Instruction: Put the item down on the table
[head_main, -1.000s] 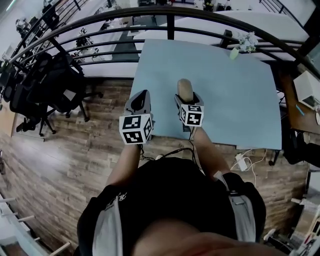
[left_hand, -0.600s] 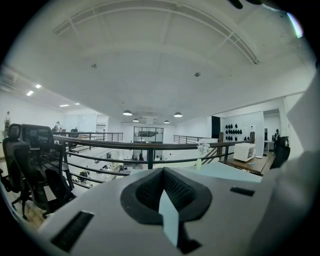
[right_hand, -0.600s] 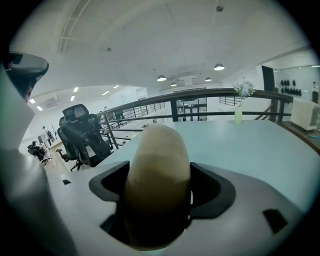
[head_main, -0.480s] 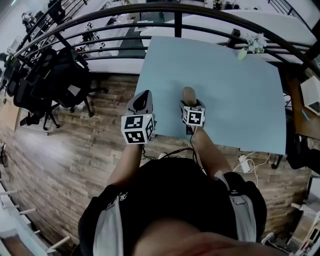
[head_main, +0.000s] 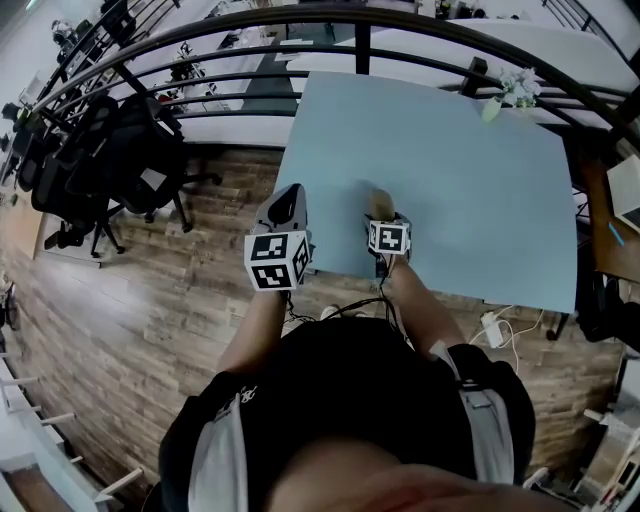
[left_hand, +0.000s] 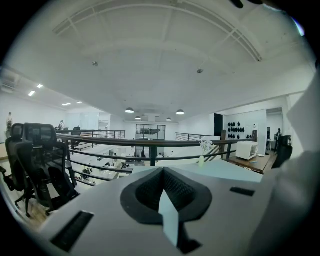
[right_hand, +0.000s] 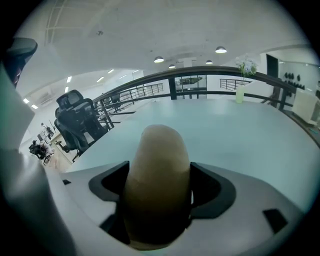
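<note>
One tan item (right_hand: 158, 155) clamped in right gripper (head_main: 380, 207), above table (head_main: 480, 170)

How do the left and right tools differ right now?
The left tool has its jaws closed with nothing between them. The right tool is shut on a tan, rounded item. In the head view, the left tool is at the table's left edge, while the right tool is over the table near its front edge. Both carry a marker cube.
</note>
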